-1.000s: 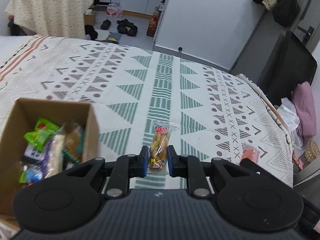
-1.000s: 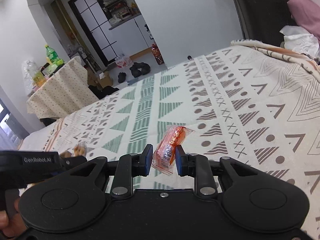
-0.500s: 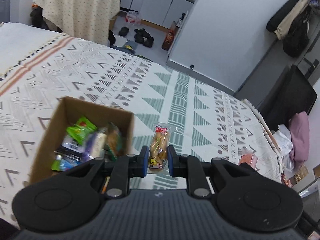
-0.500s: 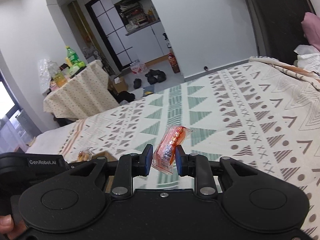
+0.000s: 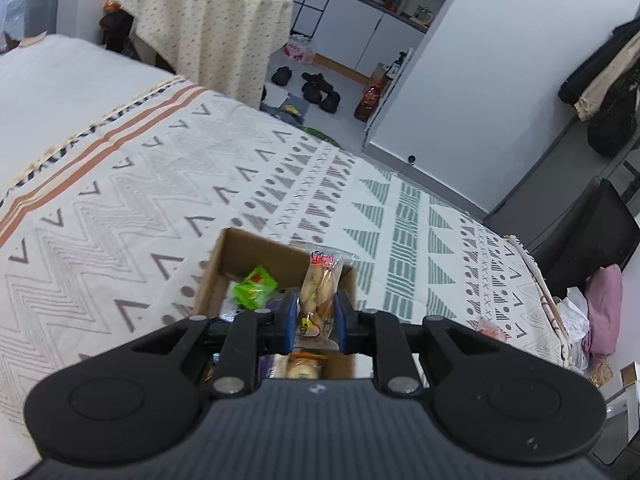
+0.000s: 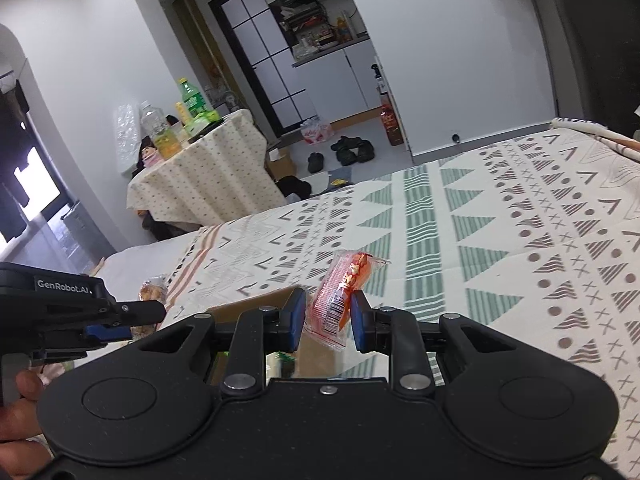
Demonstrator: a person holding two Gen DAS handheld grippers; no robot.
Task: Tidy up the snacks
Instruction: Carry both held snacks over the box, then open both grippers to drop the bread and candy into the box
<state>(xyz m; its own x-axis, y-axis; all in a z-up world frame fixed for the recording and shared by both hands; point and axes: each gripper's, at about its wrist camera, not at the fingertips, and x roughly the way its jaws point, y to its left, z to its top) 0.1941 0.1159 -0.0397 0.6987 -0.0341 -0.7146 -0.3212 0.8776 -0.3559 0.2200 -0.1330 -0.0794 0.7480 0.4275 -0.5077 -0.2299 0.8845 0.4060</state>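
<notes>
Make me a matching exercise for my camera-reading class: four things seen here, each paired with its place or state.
Things:
1. bread snack packet
2. orange snack packet
3. green snack packet
4. cardboard box

Places or states:
A. lying inside the box
B. clamped in the right claw
C. standing open on the patterned bedspread
D. clamped in the left claw

Pairs: 1-D, 2-B, 3-A, 4-C

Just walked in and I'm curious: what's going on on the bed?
A person is sorting snacks with two handheld grippers. The left gripper is shut on a clear bread packet above the open cardboard box, which already holds snacks. The right gripper is shut on an orange snack packet beside it.
</notes>
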